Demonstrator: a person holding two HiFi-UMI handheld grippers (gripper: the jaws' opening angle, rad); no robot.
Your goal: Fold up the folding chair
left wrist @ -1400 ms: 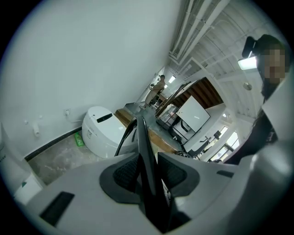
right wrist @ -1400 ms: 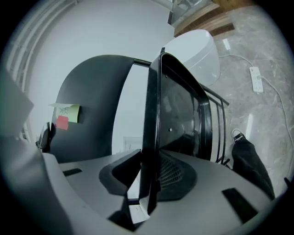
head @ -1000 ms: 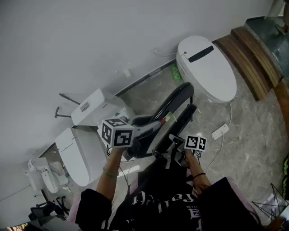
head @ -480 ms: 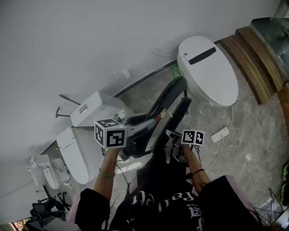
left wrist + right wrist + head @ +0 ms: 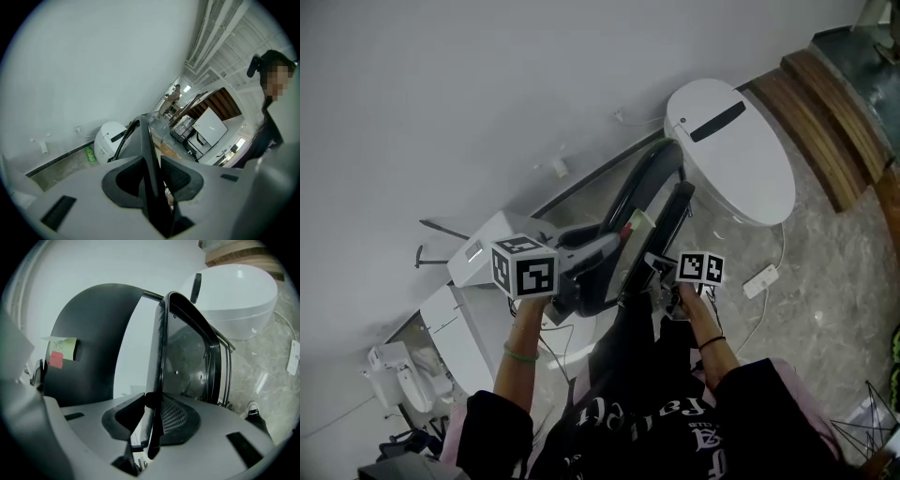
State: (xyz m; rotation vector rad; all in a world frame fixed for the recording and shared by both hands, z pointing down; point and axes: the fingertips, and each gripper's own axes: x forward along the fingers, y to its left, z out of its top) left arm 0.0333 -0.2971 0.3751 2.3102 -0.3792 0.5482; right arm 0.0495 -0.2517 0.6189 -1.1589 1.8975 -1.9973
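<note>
The black folding chair point(image 5: 649, 208) hangs off the floor between my two grippers, its seat and backrest close together. My left gripper point(image 5: 602, 264) is shut on a thin black edge of the chair point(image 5: 143, 140); in the left gripper view that edge runs straight between the pads of the left gripper point(image 5: 151, 176). My right gripper point(image 5: 664, 281) is shut on the seat's thin rim. In the right gripper view the right gripper point(image 5: 152, 413) clamps that rim, with the seat underside point(image 5: 190, 357) to the right. The backrest point(image 5: 93, 343) stands to the left and bears a yellow and red sticky note point(image 5: 60, 350).
A white toilet point(image 5: 733, 150) stands just beyond the chair against the grey wall. More white toilet units point(image 5: 483, 251) lie at the left. A white power strip point(image 5: 758, 278) with its cable lies on the marble floor, and a wooden step point(image 5: 830, 117) rises at the right.
Both grippers and the chair have shifted together up and left in the head view, toward the wall. The grips on the chair look unchanged.
</note>
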